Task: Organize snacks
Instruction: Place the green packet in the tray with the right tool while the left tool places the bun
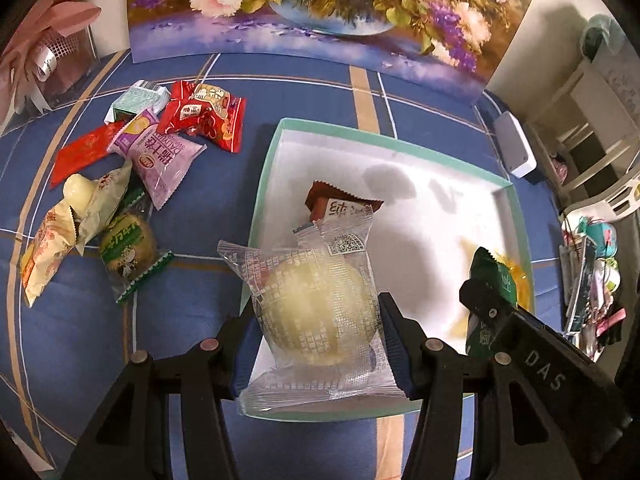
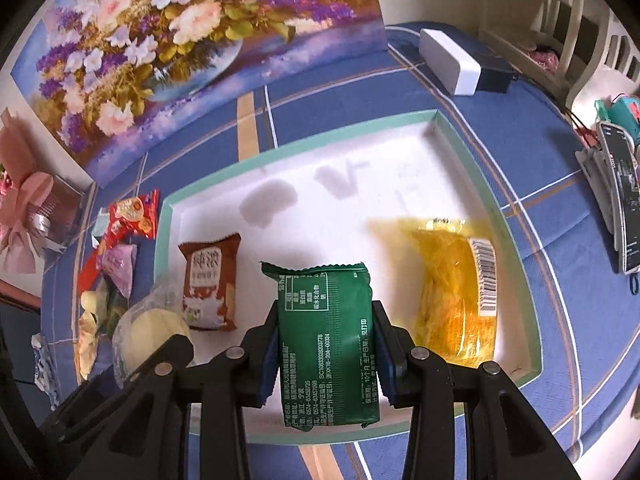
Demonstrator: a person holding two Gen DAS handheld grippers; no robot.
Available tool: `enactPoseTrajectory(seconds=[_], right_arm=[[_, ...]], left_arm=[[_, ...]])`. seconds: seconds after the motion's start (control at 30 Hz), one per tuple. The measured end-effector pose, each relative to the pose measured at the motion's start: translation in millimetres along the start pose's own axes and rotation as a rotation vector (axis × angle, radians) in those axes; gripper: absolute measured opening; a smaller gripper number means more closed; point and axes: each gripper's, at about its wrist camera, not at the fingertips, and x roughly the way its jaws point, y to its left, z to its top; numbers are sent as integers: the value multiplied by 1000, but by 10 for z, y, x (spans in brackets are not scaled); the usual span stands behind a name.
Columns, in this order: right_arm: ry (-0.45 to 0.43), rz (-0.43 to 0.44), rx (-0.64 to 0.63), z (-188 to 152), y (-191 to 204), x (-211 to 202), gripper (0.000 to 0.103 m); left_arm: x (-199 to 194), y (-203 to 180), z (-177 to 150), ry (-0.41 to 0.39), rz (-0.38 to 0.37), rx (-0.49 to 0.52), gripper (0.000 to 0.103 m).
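**Two snacks held over the tray, a pile still waiting**

The left hand-held gripper [image 1: 318,344] is clenched on a clear-wrapped pale round cake [image 1: 316,312], holding it above the near-left edge of the white tray [image 1: 400,144] with the mint-green rim. The right hand-held gripper [image 2: 326,354] grips a green packet [image 2: 326,344] across its width, above the tray's near edge. Already lying in the tray are a brown packet [image 2: 210,280] toward the left and a yellow packet [image 2: 452,292] toward the right. Both held snacks appear to be on their way into the tray, which stands on a desk covered in a blue checked cloth [image 1: 200,320].

To the left of the tray, a loose heap of snacks remains on the cloth: a purple packet [image 1: 162,156], a red packet [image 1: 206,114], a flat red sachet [image 1: 84,150], a cream-coloured packet [image 1: 96,204] and a green-edged round cake [image 1: 128,248] among them. By that count the sorting looks less than half done.

The risks lie in the release. The round cake hangs close to the tray's near-left rim; let go there, it could catch the rim and tip out onto the cloth. Its thin film wrapper may also slip, and a hard squeeze could crush the soft cake. The two hand-held grippers are working near each other over the same near edge, so a careless move by either could knock the other's load, or land the green packet on top of the brown one.
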Motion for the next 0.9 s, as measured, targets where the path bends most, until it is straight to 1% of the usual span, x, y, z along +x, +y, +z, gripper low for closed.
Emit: enactPoseTrajectory(seconds=[0.17, 0.23, 0.43, 0.57, 0.63, 0.7, 0.77, 0.83, 0.9], right_arm=[[21, -2, -12, -13, 24, 27, 45], [13, -2, -17, -2, 34, 1, 45], [-4, -2, -27, 41, 56, -95, 45], [-19, -2, -43, 54, 106, -167, 45], [-27, -4, -48, 59, 131, -190, 46], [-30, -7, -55, 61, 157, -197, 47], [-29, -15, -64, 59, 188, -187, 52], [-27, -23, -70, 52, 212, -169, 64], [-26, -29, -79, 46, 241, -152, 69]], left_arm=[[13, 14, 11, 25, -2, -10, 58], [8, 16, 27, 29, 1, -9, 58], [-179, 73, 77, -20, -9, -20, 58], [-293, 164, 119, -44, -10, -47, 58], [-334, 216, 141, -55, -11, -63, 58], [-377, 286, 157, -68, -3, -85, 61], [-401, 364, 175, -77, 11, -110, 65], [-414, 451, 194, -80, 25, -133, 66], [-416, 550, 204, -81, 44, -160, 69]])
